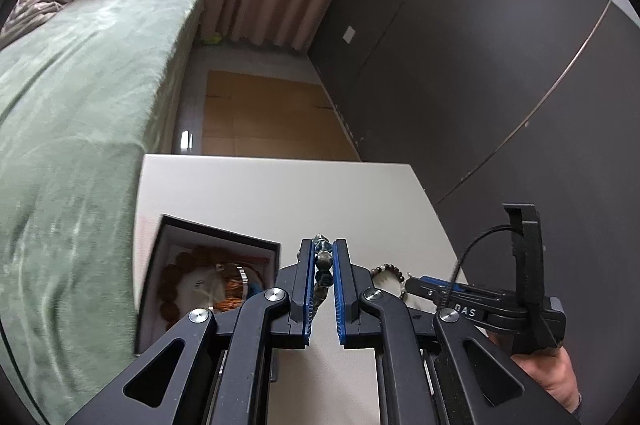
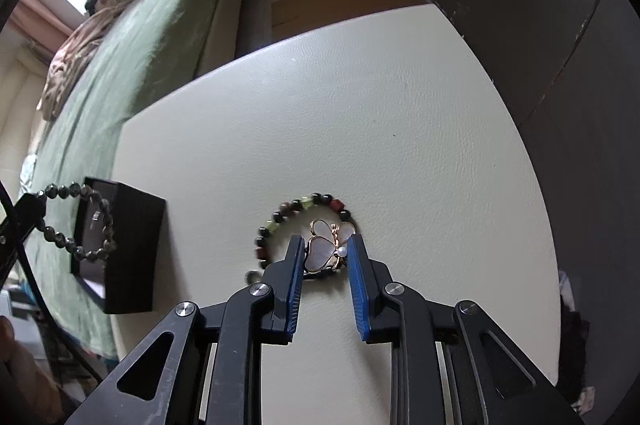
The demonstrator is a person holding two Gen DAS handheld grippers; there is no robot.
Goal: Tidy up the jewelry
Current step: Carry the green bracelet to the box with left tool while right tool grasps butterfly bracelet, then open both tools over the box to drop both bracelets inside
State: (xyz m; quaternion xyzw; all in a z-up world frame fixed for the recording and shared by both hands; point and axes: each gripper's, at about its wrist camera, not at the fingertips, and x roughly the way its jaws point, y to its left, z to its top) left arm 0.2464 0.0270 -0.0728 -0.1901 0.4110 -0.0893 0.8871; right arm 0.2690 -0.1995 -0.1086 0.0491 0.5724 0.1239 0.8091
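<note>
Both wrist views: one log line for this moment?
left gripper: shut on dark beaded bracelet | right gripper: shut on pearly butterfly brooch | black box: open

Left gripper (image 1: 323, 253) raised above table (image 1: 248, 193), jaws clamped, pitched down. Right gripper (image 2: 324, 245) steeper, low over table, jaws narrowed. Right hand (image 1: 556, 373) grips its handle.

The table (image 2: 400, 105) is standing between the bed (image 1: 80, 105) on its left and the cabinet wall (image 1: 480, 65) on its right, with the floor (image 1: 264, 113) lying beyond its far edge. The open box (image 2: 132, 237) is sitting at the table's left edge beside the bed, several bracelets (image 1: 192, 285) lying inside it. Right of the box, the beaded bracelet (image 2: 288, 221) is lying on the table, the butterfly pendant (image 2: 326, 245) resting within its ring, while a second strand of beads (image 2: 80, 221) is hanging in front of the box.
</note>
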